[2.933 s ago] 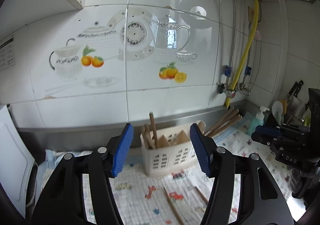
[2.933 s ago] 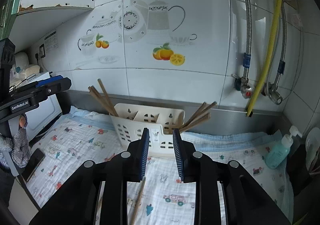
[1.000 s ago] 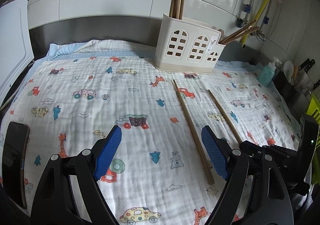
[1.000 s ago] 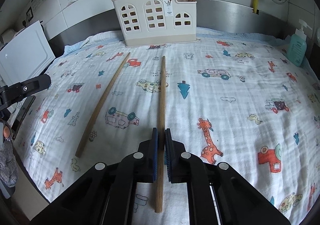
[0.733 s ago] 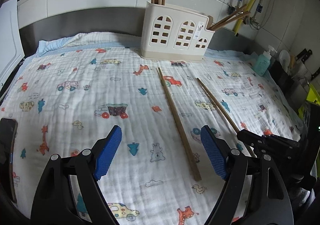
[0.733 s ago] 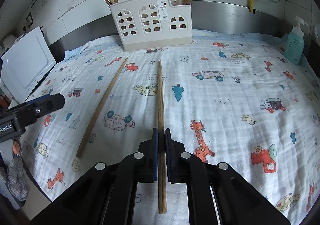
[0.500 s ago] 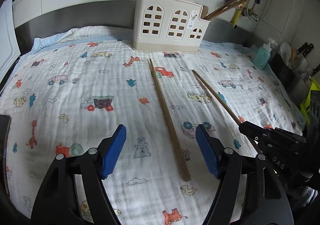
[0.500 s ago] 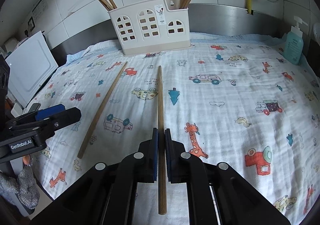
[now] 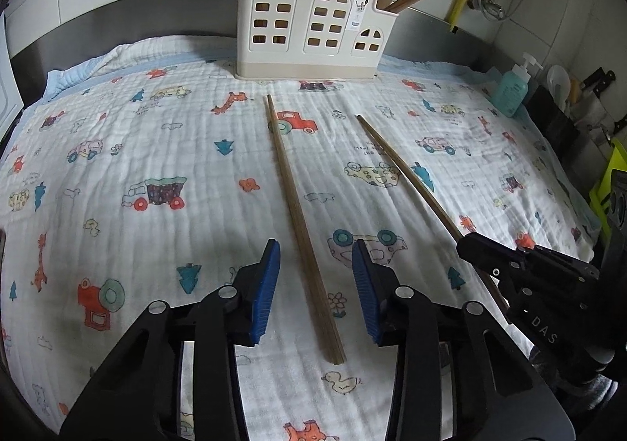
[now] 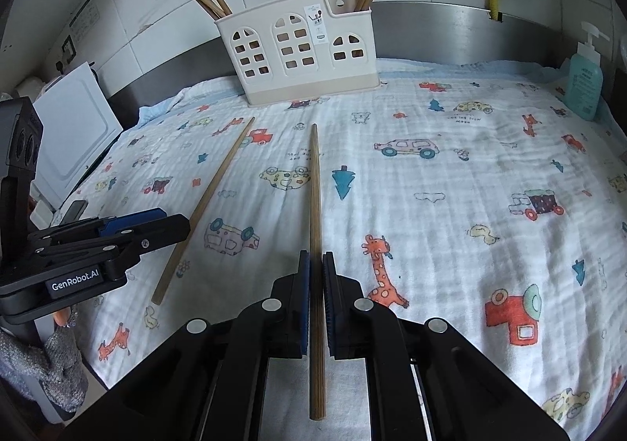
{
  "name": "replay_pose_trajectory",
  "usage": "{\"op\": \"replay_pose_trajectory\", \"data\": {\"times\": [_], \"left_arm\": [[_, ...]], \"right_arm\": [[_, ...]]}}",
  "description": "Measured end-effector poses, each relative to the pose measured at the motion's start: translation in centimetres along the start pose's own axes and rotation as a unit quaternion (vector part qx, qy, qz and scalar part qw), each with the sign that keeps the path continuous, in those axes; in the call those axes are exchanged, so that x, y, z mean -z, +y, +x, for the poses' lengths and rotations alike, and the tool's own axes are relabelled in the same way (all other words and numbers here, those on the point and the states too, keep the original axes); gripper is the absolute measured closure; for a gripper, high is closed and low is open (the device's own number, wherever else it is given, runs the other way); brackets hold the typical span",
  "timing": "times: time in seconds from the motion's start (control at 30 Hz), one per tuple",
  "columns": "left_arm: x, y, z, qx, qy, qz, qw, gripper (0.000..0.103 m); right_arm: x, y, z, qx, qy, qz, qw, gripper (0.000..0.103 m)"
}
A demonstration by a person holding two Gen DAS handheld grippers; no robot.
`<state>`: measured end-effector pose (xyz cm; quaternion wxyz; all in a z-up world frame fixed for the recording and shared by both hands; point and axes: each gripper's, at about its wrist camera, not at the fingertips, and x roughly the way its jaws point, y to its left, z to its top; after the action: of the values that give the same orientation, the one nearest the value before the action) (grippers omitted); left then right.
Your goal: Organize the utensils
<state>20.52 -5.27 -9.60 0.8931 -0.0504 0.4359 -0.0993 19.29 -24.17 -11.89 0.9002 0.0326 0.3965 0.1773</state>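
A: Where do things stand around the cream holder [image 9: 313, 29]?

B: It sits at the back of the table, on the printed cloth [image 9: 117, 151], with chopsticks already standing in its end compartments. Two more lie in front of it on the cloth, thin ends toward it. The left tool [image 9: 315, 284] straddles the thick end of the left chopstick [image 9: 298, 213]; its jaws have just been closing, half narrowed, blue pads clear of the wood on both sides.

A: And the other one?

B: The right tool [image 10: 316, 300] is clamped tight on the right chopstick [image 10: 314, 205], gripping near its thick end, the thin tip pointing at the holder.

A: What could go wrong?

B: On the left, I'd judge the stick sits slightly off centre between the pads. One pad could meet it first and roll it across the soft cloth, or the pads could bunch the fabric and drag it. On the right, the grip is so near one end that the long free length may swing or pivot when lifted, and then miss a compartment. The two tools are also close together in front of the holder and could knock.
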Motion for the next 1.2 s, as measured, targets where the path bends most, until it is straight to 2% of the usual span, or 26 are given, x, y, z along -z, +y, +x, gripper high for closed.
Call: {"op": "replay_pose_trajectory", "data": {"times": [0.1,0.17,0.33,0.63,0.7,0.73,0.77,0.9,1.2], "left_arm": [[0.0,-0.2,0.5,-0.005,0.011,0.001,0.9999,0.076],[0.0,-0.1,0.8,0.001,0.019,-0.005,0.9998,0.076],[-0.1,0.0,1.5,0.003,0.034,-0.012,0.9993,0.088],[-0.2,0.0,2.0,-0.005,0.043,-0.018,0.9989,0.088],[-0.1,-0.2,1.9,-0.011,0.041,-0.011,0.9990,0.089],[-0.1,-0.3,1.9,-0.017,0.038,-0.008,0.9991,0.093],[-0.1,-0.4,1.9,-0.022,0.036,-0.003,0.9991,0.094],[-0.2,0.1,1.3,-0.014,0.029,-0.005,0.9995,0.096],[-1.9,1.0,-2.2,-0.004,-0.037,0.001,0.9993,0.097]], "right_arm": [[0.0,-0.2,0.1,-0.004,0.000,0.004,1.000,0.097],[0.0,-0.3,0.2,-0.006,0.000,0.005,1.000,0.097],[0.0,-0.4,0.2,-0.008,0.000,0.007,1.000,0.097],[0.1,-0.5,0.3,-0.009,0.000,0.009,1.000,0.097],[0.1,-0.5,0.5,-0.008,0.000,0.009,1.000,0.097],[0.2,-0.4,0.5,-0.008,0.000,0.010,1.000,0.097],[0.2,-0.4,0.5,-0.008,0.000,0.010,1.000,0.097],[0.1,-0.2,0.3,-0.006,-0.004,0.009,1.000,0.097],[-1.5,0.8,-1.8,0.000,-0.033,-0.010,0.999,0.097]]}}
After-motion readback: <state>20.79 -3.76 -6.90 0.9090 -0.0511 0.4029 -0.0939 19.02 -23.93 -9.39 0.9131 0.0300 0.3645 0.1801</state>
